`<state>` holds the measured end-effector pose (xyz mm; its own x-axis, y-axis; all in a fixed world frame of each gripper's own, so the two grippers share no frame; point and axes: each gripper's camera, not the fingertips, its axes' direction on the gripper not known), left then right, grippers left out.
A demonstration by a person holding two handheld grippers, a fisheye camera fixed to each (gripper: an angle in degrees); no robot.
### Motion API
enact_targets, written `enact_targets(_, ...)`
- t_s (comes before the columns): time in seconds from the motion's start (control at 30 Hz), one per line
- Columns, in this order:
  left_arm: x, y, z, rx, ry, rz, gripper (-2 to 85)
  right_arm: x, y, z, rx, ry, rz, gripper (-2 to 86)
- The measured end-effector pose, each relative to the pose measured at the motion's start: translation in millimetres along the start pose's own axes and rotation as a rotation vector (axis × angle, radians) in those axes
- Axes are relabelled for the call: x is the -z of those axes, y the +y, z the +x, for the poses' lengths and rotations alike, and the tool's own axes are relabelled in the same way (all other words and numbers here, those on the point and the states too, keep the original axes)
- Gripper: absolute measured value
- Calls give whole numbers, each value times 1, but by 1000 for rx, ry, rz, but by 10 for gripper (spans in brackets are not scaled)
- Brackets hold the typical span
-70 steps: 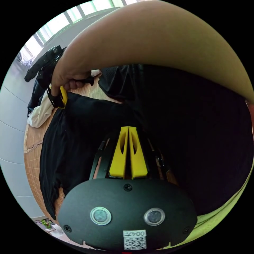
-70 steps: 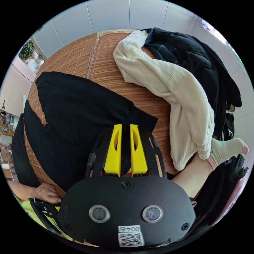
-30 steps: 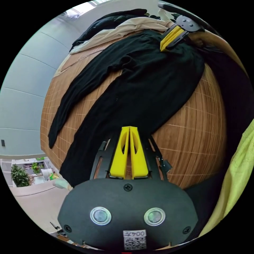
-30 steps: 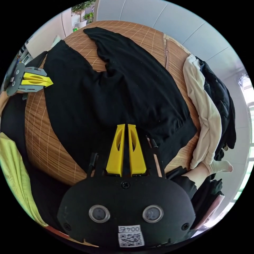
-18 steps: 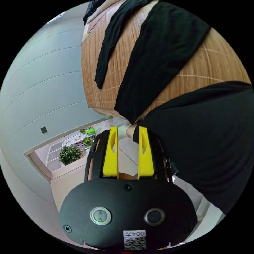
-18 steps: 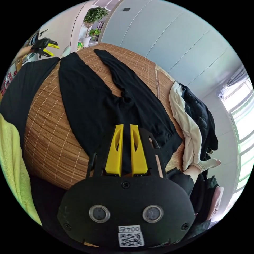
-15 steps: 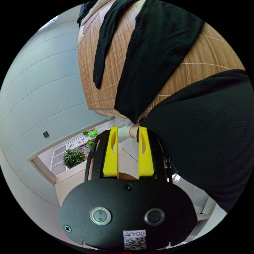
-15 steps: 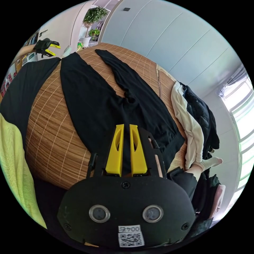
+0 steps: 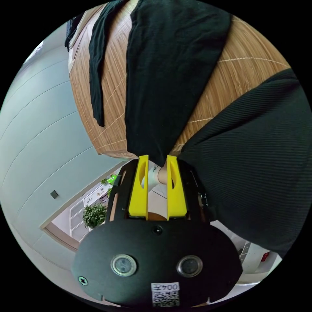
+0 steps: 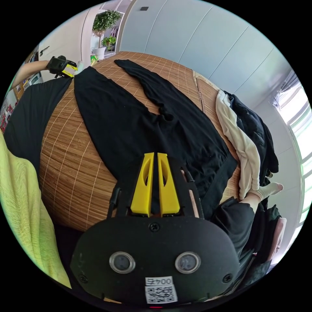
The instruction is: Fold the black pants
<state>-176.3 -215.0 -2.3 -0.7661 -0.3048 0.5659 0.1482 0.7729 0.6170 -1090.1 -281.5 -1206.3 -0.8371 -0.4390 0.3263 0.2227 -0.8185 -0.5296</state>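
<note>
Pants (image 10: 130, 120) flat (right gripper (image 10: 152, 155) clamped)

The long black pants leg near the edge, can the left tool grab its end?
Probably yes. The left tool is open right at the hem of the black pants, nothing lying between them on the woven bamboo mat.

light: bright, even daylight | source: window (image 10: 297, 120), blown out | shadows: faint | focus: sharp, no motion blur | distortion: strong fisheye bending at edges, black corners

The left gripper (image 9: 157, 162), fingers parted, sits at a black pants (image 9: 165, 81) cuff.
</note>
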Motion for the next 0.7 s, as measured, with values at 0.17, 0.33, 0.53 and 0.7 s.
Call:
enact_targets(0.17,0,15,-9,-80,8,1,82,13,-7,-16,2,3,-6,34)
enact_targets(0.33,-6,23,-11,-123,-29,-31,71,28,-19,-30,-23,-11,-11,31)
enact_targets(0.53,-6,45,-17,0,-73,-34,29,49,-29,-53,-68,22,-47,30)
enact_targets(0.7,0,75,-20,272,-135,-46,12,68,-41,-84,-21,120,-111,43)
